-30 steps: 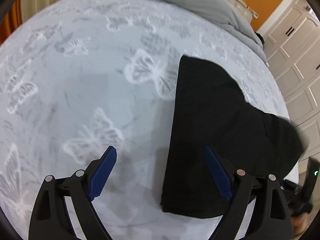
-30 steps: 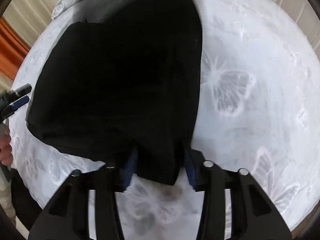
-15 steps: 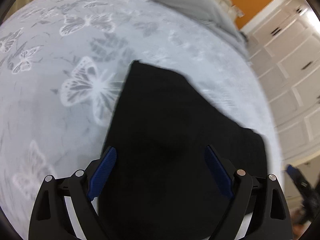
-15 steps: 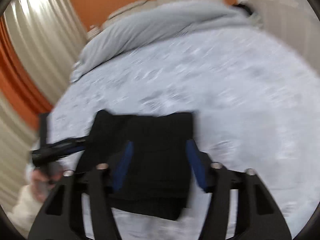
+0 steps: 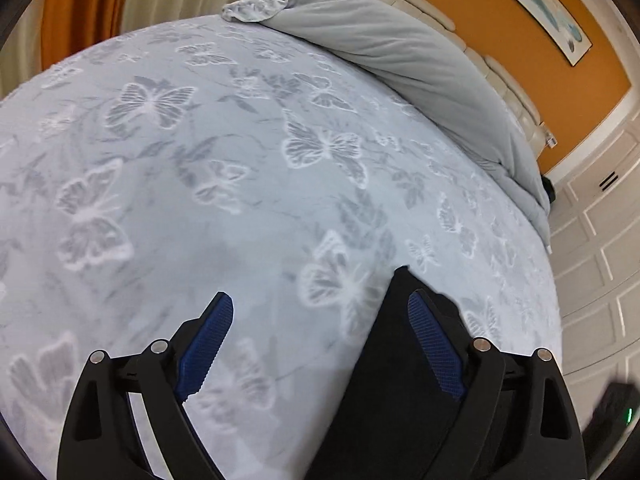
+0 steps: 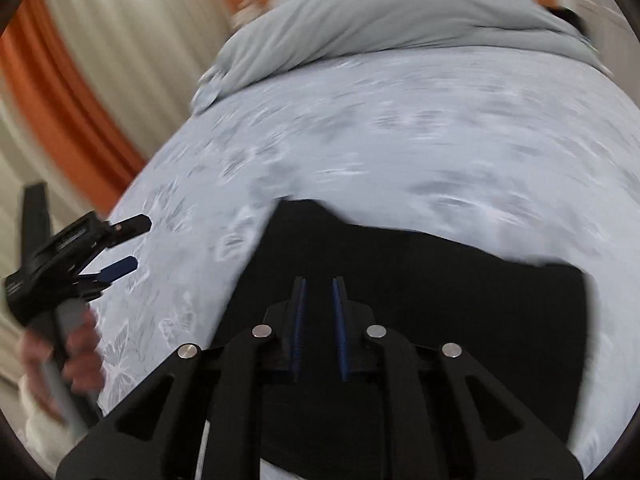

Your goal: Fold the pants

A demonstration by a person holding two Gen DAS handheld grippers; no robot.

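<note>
left wrist view: left gripper (image 5: 320,308) with jaws spread wide and nothing between them, above the butterfly-print bedspread (image 5: 208,184); the black pants (image 5: 384,392) lie folded at lower right, under the right-hand finger. right wrist view (blurred): right gripper (image 6: 319,282) with jaws just closing, now a narrow gap with no cloth between them; the pants (image 6: 460,280) lie flat across the lower centre, left gripper (image 6: 128,244) at far left, grey duvet (image 6: 400,24) at top. likely risk: the loose upper layer may spring open or slide, since neither gripper holds it; a low pass could snag an edge.
</note>
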